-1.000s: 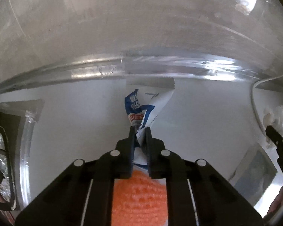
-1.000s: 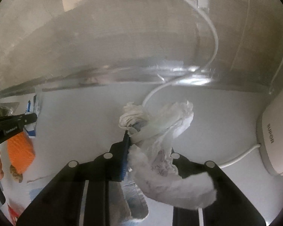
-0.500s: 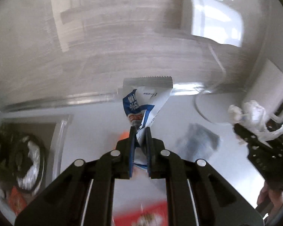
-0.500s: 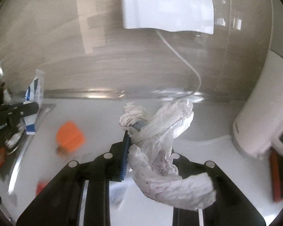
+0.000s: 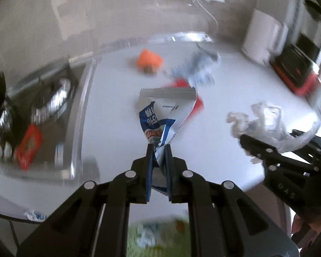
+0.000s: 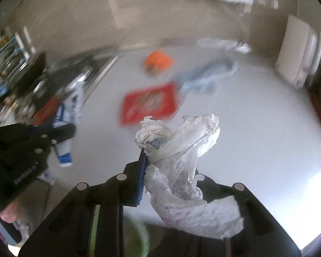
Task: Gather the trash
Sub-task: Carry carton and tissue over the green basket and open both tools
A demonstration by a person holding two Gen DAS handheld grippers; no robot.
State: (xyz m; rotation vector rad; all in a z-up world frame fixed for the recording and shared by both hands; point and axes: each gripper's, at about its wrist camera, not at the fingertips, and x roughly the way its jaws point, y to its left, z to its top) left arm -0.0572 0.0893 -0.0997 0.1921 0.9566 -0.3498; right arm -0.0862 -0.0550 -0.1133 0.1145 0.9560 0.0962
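both grippers have pulled back from the wall since the earlier frames, so far more of the white counter (image 5: 117,128) now shows, along with the litter lying on it. the left gripper (image 5: 159,150) is closed narrowly on a blue and white wrapper (image 5: 167,111), whose crimped silver end stands up above the fingertips, clear of the counter. the right gripper (image 6: 158,156) is clamped on a crumpled white tissue (image 6: 177,150); one blue pad shows at the left of the wad, while the other finger is hidden behind the paper, which trails down toward the lower right.

on the counter, blurred, lie an orange lump (image 6: 158,61) near the wall, a flat red packet (image 6: 148,105) closer in, and a bluish crumpled wrapper (image 6: 205,77) to the right of both. a sink (image 5: 47,107) sits at the left edge of the counter with a red packet (image 5: 28,145) in it. a white appliance (image 6: 297,55) stands at the far right by the wall. something green (image 5: 158,233), too blurred to name, shows below the left gripper. part of a hand (image 6: 8,212) grips the left tool in the right view.
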